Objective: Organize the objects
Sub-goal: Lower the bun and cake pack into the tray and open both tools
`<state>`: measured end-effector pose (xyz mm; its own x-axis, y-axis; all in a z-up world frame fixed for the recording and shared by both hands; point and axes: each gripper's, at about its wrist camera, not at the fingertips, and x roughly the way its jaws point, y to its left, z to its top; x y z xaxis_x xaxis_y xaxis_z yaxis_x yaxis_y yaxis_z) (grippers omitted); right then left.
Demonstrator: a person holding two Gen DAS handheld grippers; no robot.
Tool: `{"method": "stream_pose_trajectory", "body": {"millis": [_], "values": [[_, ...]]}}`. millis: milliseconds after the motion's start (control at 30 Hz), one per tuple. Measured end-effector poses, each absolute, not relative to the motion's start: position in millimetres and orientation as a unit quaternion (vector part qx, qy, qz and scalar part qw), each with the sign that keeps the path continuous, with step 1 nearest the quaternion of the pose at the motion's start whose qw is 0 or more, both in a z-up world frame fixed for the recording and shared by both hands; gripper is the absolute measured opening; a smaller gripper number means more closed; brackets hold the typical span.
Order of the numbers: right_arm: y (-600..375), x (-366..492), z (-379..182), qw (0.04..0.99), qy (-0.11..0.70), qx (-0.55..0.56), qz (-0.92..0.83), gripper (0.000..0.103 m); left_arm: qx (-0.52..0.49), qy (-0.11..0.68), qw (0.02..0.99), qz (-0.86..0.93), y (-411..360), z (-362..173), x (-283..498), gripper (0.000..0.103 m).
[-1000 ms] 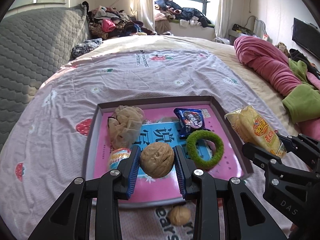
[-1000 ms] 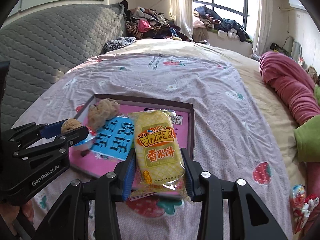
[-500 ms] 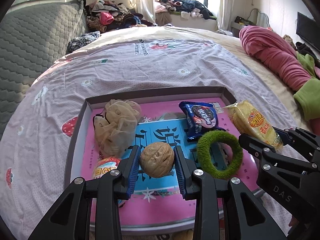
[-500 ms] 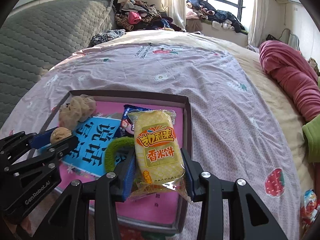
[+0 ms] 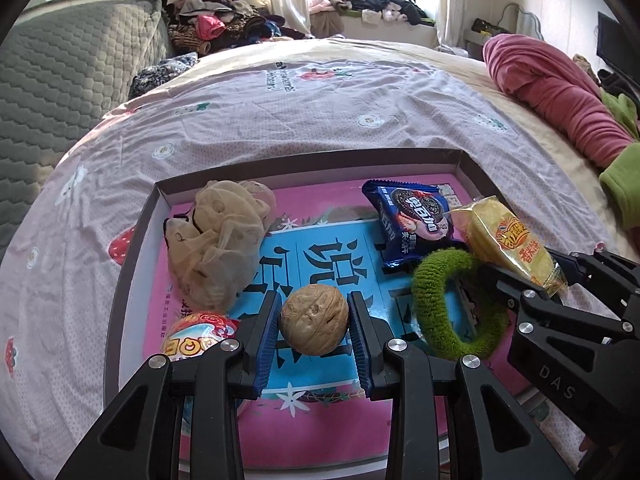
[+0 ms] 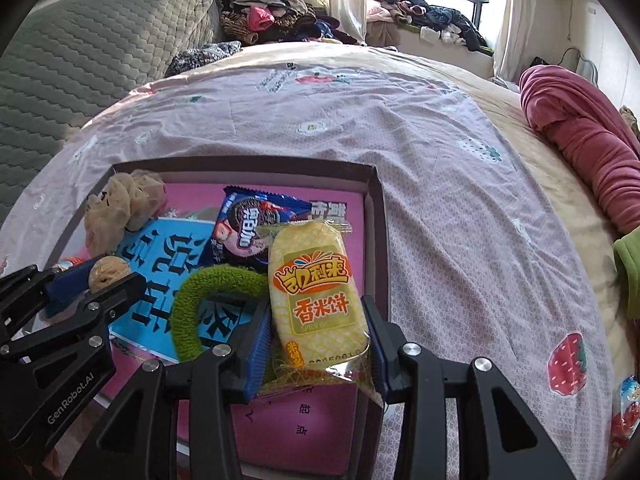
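My left gripper (image 5: 314,322) is shut on a brown walnut (image 5: 314,320), held just over the middle of the shallow box lid (image 5: 312,160) with its pink and blue lining. My right gripper (image 6: 316,326) is shut on a yellow rice-cracker packet (image 6: 316,292), which hangs over the lid's right side. Inside the lid lie a beige mesh scrunchie (image 5: 220,240), a blue Oreo packet (image 5: 412,220), a green fuzzy hair ring (image 5: 456,304) and a small red-and-white wrapped sweet (image 5: 196,338). In the right wrist view the left gripper (image 6: 96,280) with the walnut (image 6: 108,274) sits at the left.
The lid rests on a pink flowered bedsheet (image 5: 300,112). A rolled pink blanket (image 5: 560,96) and a green garment (image 5: 624,184) lie at the right. A grey quilted headboard (image 5: 60,88) stands at the left. A wrapped candy (image 6: 626,412) lies on the sheet, right of the lid.
Both grippers have come forward and lower over the box lid, each still holding its object. The lid and its contents now look larger and nearer.
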<state>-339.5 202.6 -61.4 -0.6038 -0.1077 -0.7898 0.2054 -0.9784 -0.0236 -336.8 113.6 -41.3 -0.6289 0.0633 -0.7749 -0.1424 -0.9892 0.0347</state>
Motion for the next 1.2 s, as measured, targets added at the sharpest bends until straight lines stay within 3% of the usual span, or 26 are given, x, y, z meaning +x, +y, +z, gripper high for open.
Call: {"method": "stream_pose_trajectory", "body": {"millis": [333,467,833,900,1200], "values": [[201.3,-339.8,-64.6,0.088,0.059,0.437,-0.893,0.043,-0.422,0.076,0.049,0.902,125.8,-45.6,-335.5,0.035],[203.0,-339.2,-63.4,0.088,0.058,0.435,-0.894,0.043,-0.424,0.081,0.051,0.900,130.5,-47.0,-335.1,0.049],[205.5,-335.5,-57.8,0.088,0.060,0.430,-0.897,0.043,-0.424,0.082,0.049,0.901,133.6,-49.1,-332.7,0.057],[205.4,-334.9,-56.5,0.087,0.061,0.429,-0.897,0.043,-0.428,0.084,0.049,0.899,134.4,-51.4,-334.0,0.065],[207.2,-333.3,-54.5,0.085,0.063,0.428,-0.898,0.044,-0.429,0.090,0.048,0.898,135.0,-55.5,-332.7,0.074]]}}
